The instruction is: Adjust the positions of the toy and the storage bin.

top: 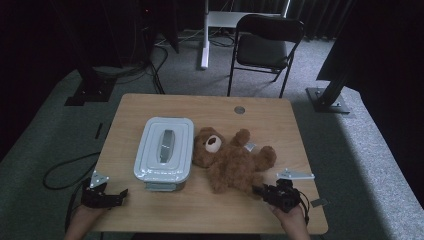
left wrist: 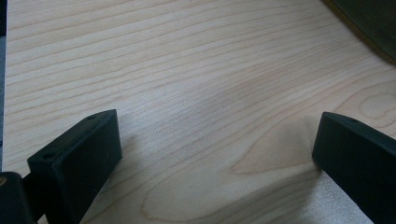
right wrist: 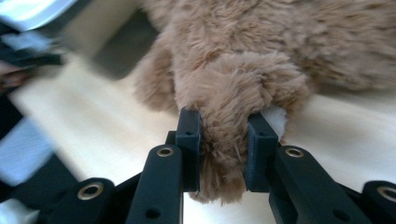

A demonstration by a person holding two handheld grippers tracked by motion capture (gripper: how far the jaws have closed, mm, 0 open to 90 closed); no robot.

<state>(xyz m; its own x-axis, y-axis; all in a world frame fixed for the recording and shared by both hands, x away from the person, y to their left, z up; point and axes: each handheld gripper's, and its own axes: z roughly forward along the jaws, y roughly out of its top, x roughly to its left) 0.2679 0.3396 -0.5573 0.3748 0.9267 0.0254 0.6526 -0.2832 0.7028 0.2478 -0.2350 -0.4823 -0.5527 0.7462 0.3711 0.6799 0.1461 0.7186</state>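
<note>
A brown teddy bear [top: 230, 160] lies on its back in the middle of the wooden table [top: 260, 120], head toward the pale lidded box [top: 165, 152] on its left. My right gripper [top: 259, 190] is at the bear's near leg. In the right gripper view its jaws [right wrist: 223, 126] are shut on that furry leg [right wrist: 233, 93], and the fur is pinched between the pads. My left gripper [top: 114, 192] rests near the table's front left corner. In the left gripper view it [left wrist: 217, 140] stands open over bare wood with nothing between its fingers.
The box has a handle on its closed lid and sits close against the bear's head. A round grommet [top: 239, 109] is set in the table near the far edge. A black folding chair [top: 265, 47] stands behind the table. A white label [right wrist: 280, 119] shows by the gripped leg.
</note>
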